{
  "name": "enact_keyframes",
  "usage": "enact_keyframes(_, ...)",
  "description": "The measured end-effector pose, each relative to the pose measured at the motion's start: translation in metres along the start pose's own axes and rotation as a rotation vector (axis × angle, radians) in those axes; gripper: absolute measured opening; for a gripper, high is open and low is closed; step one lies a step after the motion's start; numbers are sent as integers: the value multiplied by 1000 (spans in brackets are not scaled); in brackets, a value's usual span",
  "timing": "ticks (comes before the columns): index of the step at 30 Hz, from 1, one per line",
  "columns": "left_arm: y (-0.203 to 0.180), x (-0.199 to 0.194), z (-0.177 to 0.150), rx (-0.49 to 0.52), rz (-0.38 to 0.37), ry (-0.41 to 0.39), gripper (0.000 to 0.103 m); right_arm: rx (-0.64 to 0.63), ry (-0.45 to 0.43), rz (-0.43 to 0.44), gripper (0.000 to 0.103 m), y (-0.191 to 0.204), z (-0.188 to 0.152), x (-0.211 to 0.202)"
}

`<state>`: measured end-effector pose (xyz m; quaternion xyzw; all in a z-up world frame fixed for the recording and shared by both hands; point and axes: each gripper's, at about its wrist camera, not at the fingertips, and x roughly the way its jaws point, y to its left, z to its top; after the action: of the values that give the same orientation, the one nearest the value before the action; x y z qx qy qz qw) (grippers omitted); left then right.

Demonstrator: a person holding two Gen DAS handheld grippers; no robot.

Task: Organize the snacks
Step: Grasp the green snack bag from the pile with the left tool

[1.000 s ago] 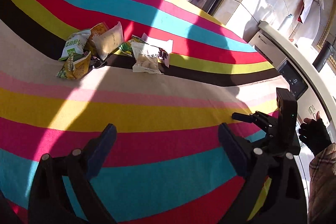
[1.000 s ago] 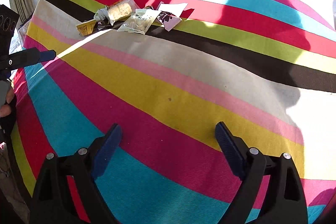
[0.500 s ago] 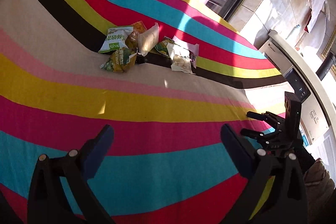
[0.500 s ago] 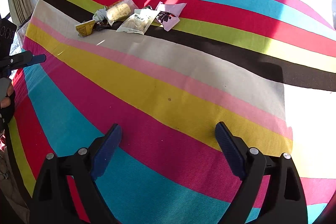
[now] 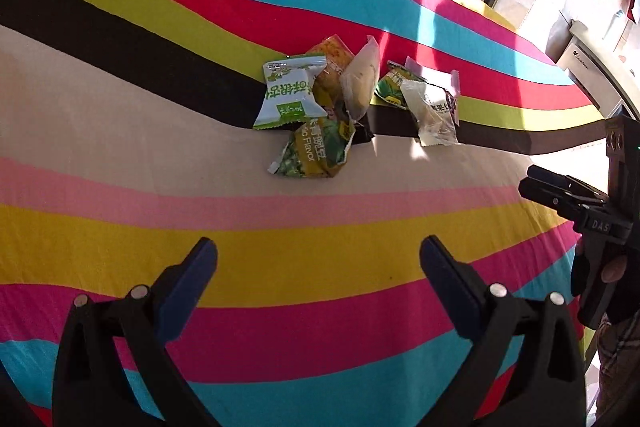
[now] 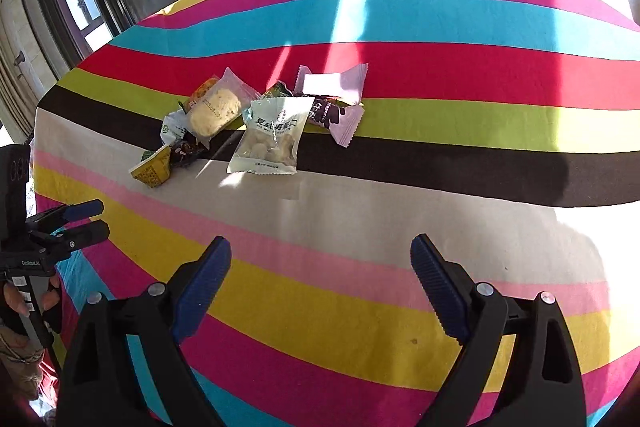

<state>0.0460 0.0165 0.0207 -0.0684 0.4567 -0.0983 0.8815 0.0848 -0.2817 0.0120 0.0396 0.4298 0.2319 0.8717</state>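
Left wrist view: left tongs (image 5: 318, 259) apart, empty; snack packets (image 5: 352, 107) heaped ahead, slightly right, on the striped table (image 5: 120, 187). Crinkly foil and clear film pouches, flat.

Right wrist view: right tongs (image 6: 320, 263) apart, empty; heap (image 6: 256, 123) ahead-left, white pouch (image 6: 272, 137) nearest, long axis running away from the tongs.

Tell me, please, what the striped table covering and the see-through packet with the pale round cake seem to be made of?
The striped table covering looks like matte woven cloth: a fine weave shows and it gives no shine. The see-through packet with the pale round cake looks like thin glossy plastic film, with a clear body and crimped ends.
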Motion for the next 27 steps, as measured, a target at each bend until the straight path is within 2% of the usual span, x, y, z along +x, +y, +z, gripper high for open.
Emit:
enact_keyframes(4,1,-2,-4,7,-5,-12,101,23,30,-13,88,28,37,51)
enact_keyframes(8,7,2,-8,16,8,3,101,-15,52,-83,84,52,63,87)
enact_keyframes(9,7,3,-7,10,7,5,101,-35,52,-108,79,57,67,94)
enact_keyframes(10,9,5,-5,3,9,6,101,-51,53,-134,64,60,69,96)
enact_keyframes(11,9,7,-2,-8,7,7,101,-72,56,-183,46,63,68,95)
enact_keyframes(12,9,9,1,-19,1,8,101,-81,56,-198,45,64,66,91)
enact_keyframes(13,10,12,4,-31,-9,8,101,-67,50,-163,45,62,62,83)
enact_keyframes(14,10,16,8,-44,-14,9,101,-50,30,-127,44,59,56,72)
enact_keyframes(18,2,39,32,-86,-12,2,101,-27,-65,-96,44,50,17,18)
enact_keyframes(19,0,45,38,-90,0,2,101,-7,-76,-84,44,46,8,8)
enact_keyframes(21,-10,58,49,-44,106,23,101,25,-93,-70,44,37,-12,-12)
enact_keyframes(22,-18,65,54,9,156,50,97,32,-98,-71,44,36,-20,-19)
enact_keyframes(23,-24,63,54,36,184,42,64,36,-101,-76,44,36,-30,-25)
enact_keyframes(24,-27,58,53,34,147,33,40,39,-101,-82,44,34,-37,-31)
enact_keyframes(26,-28,46,44,1,65,24,38,55,-96,-75,44,32,-49,-38)
enact_keyframes(27,-30,37,37,11,72,-7,37,69,-94,-69,44,30,-55,-41)
